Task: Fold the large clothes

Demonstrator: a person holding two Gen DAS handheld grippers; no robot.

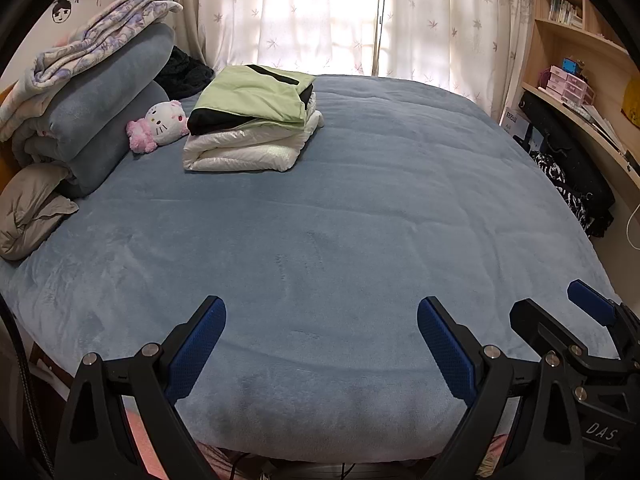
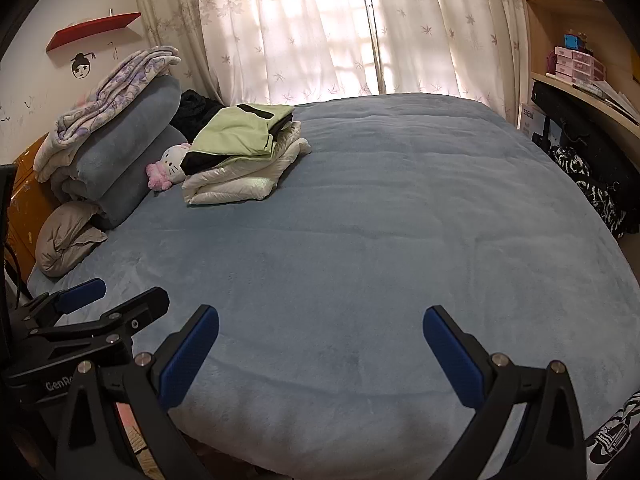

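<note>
Bed: blue fleece bedcover fills most of both views, smooth and bare across its middle and right; its near edge curves down just ahead of both grippers.
Left edge: a stack of rolled blue blankets with a purple-flowered blanket on top lines the headboard side; a grey pillow lies at its foot, near the bed's edge.
Plush: a white-and-pink cat plush toy sits between the blanket stack and the folded clothes.
Folded clothes: a green-and-black garment rests on a folded white puffy garment, at the far left part of the bed, well apart from both grippers.
Far edge: flower-print curtains hang behind the bed, backlit.
Left gripper: left gripper hovers over the near edge, fingers spread wide, nothing between them; it also shows low at the left of the right wrist view.
Right gripper: right gripper just beside it, fingers likewise wide apart and empty; seen at the lower right of the left wrist view.
Right edge: a black bag and patterned black-and-white fabric crowd the gap between bed and wooden shelving.
</note>
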